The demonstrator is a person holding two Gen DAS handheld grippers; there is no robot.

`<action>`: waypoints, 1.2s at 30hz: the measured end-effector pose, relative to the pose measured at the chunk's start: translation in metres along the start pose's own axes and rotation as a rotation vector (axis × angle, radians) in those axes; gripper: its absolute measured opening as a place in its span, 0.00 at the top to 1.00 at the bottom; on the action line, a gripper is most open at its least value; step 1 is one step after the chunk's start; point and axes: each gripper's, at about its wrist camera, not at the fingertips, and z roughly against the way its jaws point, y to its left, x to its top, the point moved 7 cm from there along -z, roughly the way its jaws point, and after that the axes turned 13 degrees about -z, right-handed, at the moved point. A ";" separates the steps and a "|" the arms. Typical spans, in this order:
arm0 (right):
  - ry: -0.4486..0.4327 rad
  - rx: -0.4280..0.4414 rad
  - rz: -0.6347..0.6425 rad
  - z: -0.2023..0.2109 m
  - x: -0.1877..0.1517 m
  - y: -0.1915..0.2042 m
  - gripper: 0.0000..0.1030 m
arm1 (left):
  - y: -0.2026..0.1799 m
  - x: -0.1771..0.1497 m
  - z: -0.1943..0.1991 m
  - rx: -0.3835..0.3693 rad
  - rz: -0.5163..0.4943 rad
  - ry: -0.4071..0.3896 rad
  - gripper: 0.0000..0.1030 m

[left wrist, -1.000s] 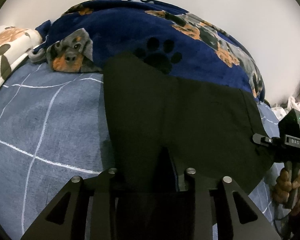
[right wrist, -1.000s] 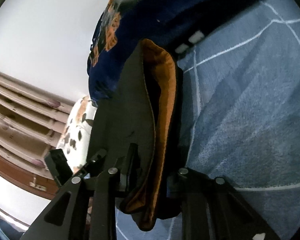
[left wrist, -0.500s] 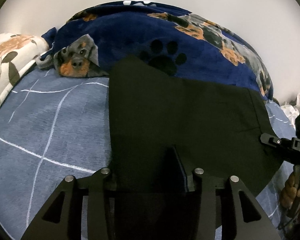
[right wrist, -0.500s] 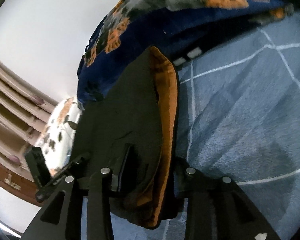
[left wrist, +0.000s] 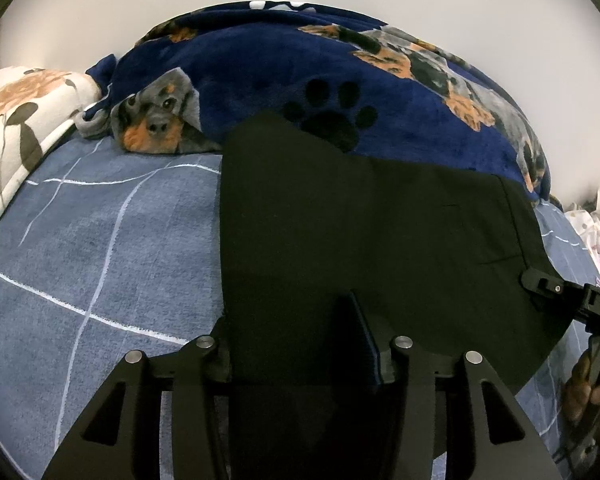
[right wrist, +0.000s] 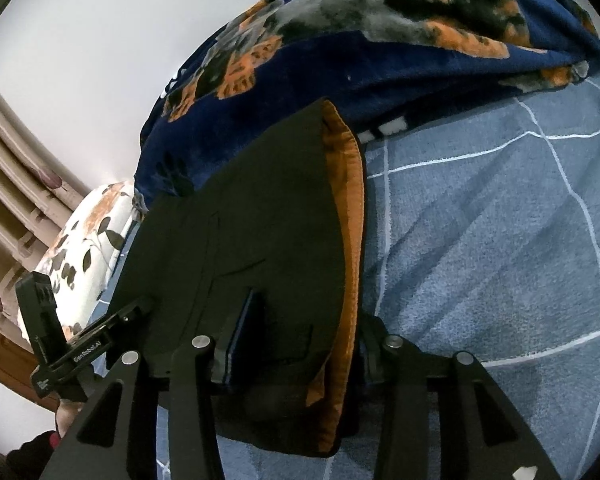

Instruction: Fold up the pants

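Observation:
Black pants [left wrist: 360, 232] with an orange lining [right wrist: 346, 208] are held stretched just above a blue checked bed sheet [left wrist: 100, 240]. My left gripper [left wrist: 300, 344] is shut on the near edge of the pants. My right gripper [right wrist: 296, 344] is shut on the waistband end, where the orange lining shows. The right gripper also appears at the right edge of the left wrist view [left wrist: 572, 300]. The left gripper appears at the lower left of the right wrist view [right wrist: 80, 352]. The far edge of the pants overlaps the navy blanket.
A navy dog-print blanket [left wrist: 340, 80] is heaped at the head of the bed. A floral pillow [left wrist: 16, 120] lies at the left. A white wall is behind. Wooden furniture [right wrist: 4, 168] stands beyond the pillow.
Both grippers have drawn back and lowered with the pants, which now lie flatter and more spread over the sheet. The grips have not changed.

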 end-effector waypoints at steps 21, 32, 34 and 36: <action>-0.023 -0.055 0.067 0.001 0.000 0.005 0.51 | 0.002 -0.001 0.000 0.022 -0.001 0.003 0.48; -0.022 -0.054 0.078 0.001 0.000 0.007 0.46 | 0.002 -0.001 0.000 0.029 -0.005 0.004 0.47; -0.021 -0.054 0.082 0.001 -0.001 0.007 0.45 | 0.003 -0.001 0.000 0.030 -0.005 0.004 0.47; -0.020 -0.054 0.086 0.001 0.000 0.007 0.44 | 0.002 -0.001 0.000 0.031 -0.006 0.005 0.46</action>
